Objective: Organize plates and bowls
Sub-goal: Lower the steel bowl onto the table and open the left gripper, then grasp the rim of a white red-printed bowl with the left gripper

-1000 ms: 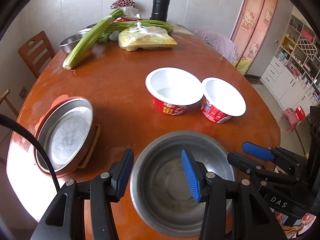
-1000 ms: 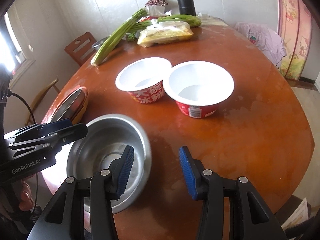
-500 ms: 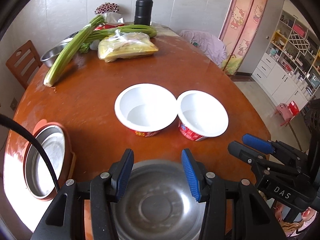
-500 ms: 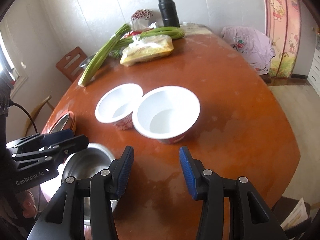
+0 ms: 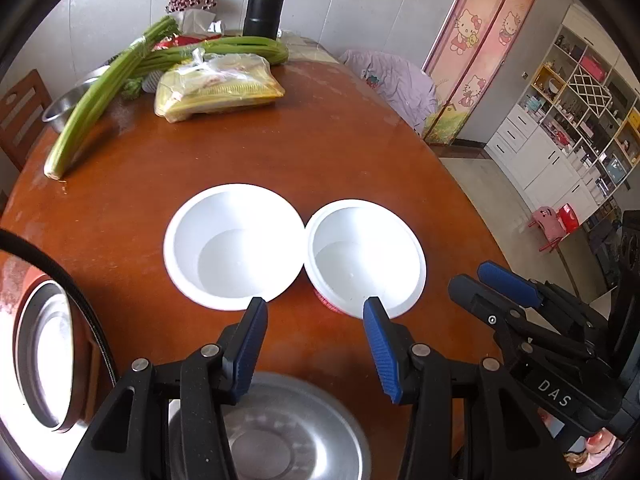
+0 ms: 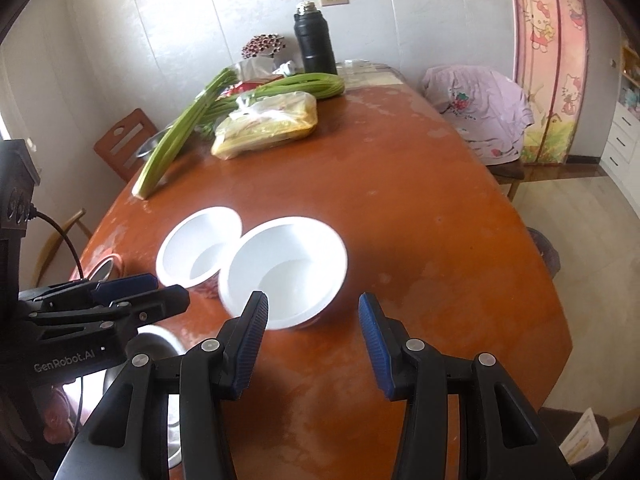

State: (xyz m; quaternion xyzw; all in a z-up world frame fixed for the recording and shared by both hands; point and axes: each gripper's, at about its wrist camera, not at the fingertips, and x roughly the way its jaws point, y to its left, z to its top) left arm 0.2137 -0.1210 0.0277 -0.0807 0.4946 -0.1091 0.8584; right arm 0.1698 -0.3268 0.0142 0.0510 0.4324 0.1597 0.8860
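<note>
Two white bowls sit side by side in the middle of a round, shiny brown table (image 5: pixel 352 152). The left white bowl (image 5: pixel 234 246) and the right white bowl (image 5: pixel 366 258) are smooth and round, with thin flat rims that touch. A bit of red print shows low on their outer sides, too small to read.

The left gripper (image 5: pixel 316 310) has black arms with ridged blue pads. Its claw is spread apart with nothing between the pads, and it hangs over the bare table just in front of the two bowls. The right gripper (image 6: pixel 312 304) looks the same. Its claw is spread too and holds nothing, and its left pad covers a bit of the right bowl's near rim.

A shiny metal bowl (image 5: pixel 288 432) sits at the near edge of the table. The left gripper's arms hide much of it and the bottom of the picture cuts it off. At the far left a flat round metal plate (image 5: pixel 44 356) lies in an orange-brown holder, partly behind a black cable (image 5: pixel 76 300).

At the back lie long green celery stalks (image 5: pixel 96 100), a crinkly clear bag (image 5: pixel 220 88) with yellow food inside, and a tall black flask (image 5: pixel 264 4). Another metal bowl behind the celery is mostly hidden. A purple cloth (image 6: pixel 480 108) hangs over a chair.
</note>
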